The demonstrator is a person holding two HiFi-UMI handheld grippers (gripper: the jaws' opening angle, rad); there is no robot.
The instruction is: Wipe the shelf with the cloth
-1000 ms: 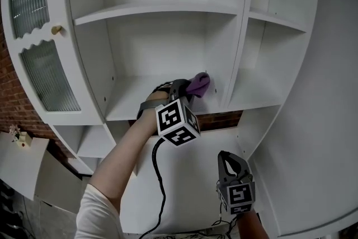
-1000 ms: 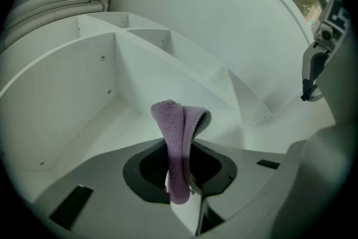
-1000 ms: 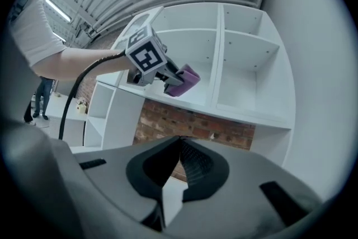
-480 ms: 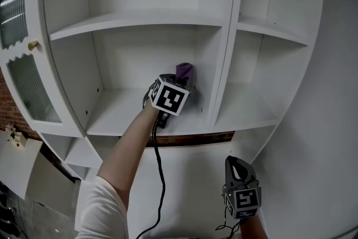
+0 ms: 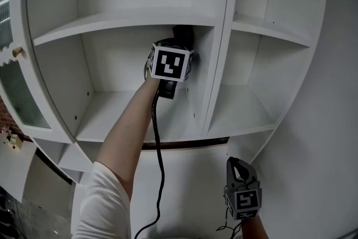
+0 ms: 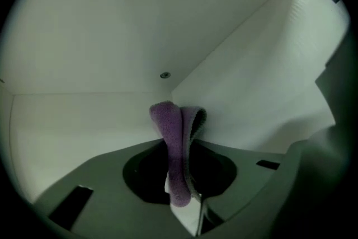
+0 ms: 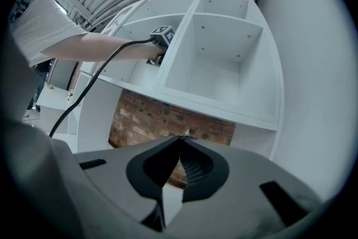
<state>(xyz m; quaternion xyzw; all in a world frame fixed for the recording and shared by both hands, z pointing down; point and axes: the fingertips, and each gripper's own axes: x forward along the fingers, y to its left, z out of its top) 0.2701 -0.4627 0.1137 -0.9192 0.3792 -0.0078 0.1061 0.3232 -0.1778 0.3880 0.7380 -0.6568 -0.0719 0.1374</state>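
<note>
- cloth [image 6: 168, 126]: purple and fuzzy with a grey edge, between the dark grey jaws of the left hand-held gripper [image 6: 183, 145].
- marker cube [image 5: 169, 62] on that hand-held gripper: black squares on white.
- cable [image 5: 158, 148] trailing from it: black.
- shelf [image 5: 112, 115] around it: plain white.
- brick wall [image 7: 162, 117] ahead of the grey right hand-held gripper [image 7: 180, 140]: red-brown with pale mortar lines.
- sleeve [image 5: 106, 204]: white.

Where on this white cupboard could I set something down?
The middle white shelf board below the arm is bare, as is the right compartment's shelf. Crowded only in the upper corner, where the left hand-held gripper holds the purple cloth.
</note>
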